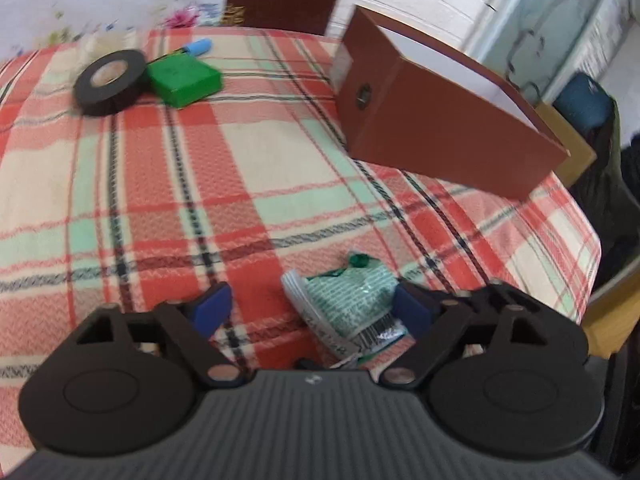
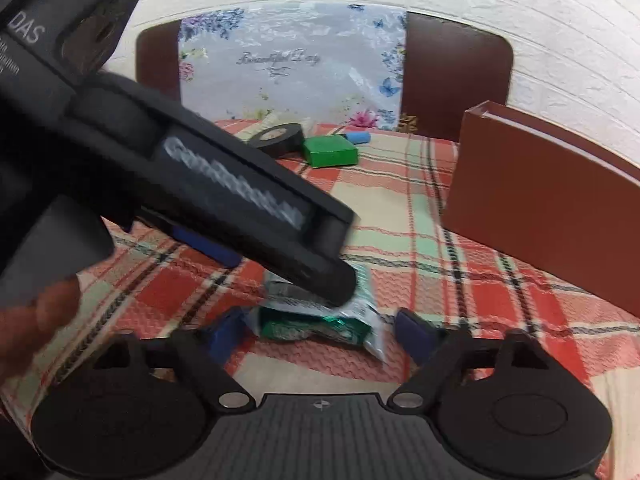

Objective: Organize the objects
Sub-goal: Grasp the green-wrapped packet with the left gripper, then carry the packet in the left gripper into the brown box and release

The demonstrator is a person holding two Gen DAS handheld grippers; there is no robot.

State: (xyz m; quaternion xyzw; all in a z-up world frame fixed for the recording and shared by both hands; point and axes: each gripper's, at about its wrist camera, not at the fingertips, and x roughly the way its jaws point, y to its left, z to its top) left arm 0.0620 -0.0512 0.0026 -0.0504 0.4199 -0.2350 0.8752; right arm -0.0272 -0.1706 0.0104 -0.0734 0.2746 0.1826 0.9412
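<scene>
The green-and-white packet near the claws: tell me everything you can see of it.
The packet is a crumpled foil-like pouch, green and white with fine print, one crimped white end and a shiny green torn bit on top. It lies flat on the plaid cloth. In the left wrist view it sits between the left claw pads, against the right-hand pad, with a clear gap to the other. In the right wrist view it lies between the right claw pads, apparently untouched, partly hidden by the left claw.
</scene>
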